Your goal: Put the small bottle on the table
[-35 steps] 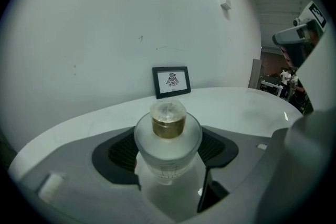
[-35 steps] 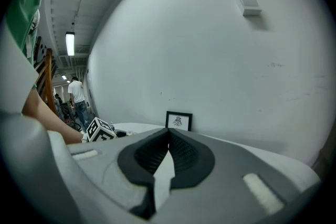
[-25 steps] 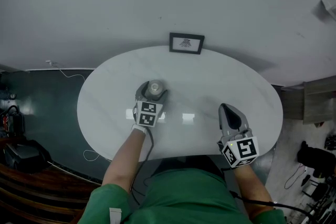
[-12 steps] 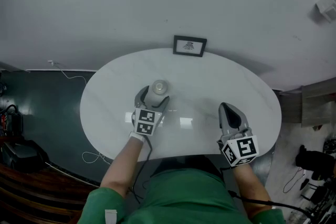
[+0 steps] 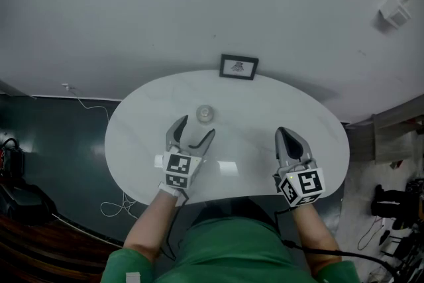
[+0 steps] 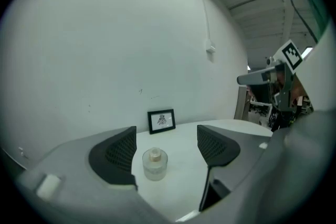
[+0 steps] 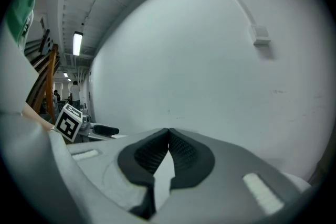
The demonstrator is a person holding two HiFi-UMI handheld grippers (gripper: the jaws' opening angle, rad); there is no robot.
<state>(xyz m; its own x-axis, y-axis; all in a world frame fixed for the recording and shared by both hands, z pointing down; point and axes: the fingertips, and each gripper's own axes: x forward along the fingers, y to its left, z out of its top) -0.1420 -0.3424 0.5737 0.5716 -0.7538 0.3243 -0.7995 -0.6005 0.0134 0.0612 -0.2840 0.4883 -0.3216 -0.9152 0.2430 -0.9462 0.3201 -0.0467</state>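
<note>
- The small bottle [image 5: 205, 114] is seen standing upright on the white oval table [image 5: 265, 109], in front of the framed picture [image 5: 239, 67], so the placing looks done.
- The step in hand is judged to be getting the left gripper [image 5: 198, 126] clear. It is best drawn straight back along its own line with the jaws wide, so that no pad clips the bottle. In the left gripper view the bottle is seen nearer the left-hand pad.
- Its jaws have just been opening and are spread wide. The bottle is just beyond the tips, touched by neither pad, and nothing is gripped.
- The right gripper [image 5: 285, 134] is held over the table's near edge, jaws pressed together on nothing.
</note>
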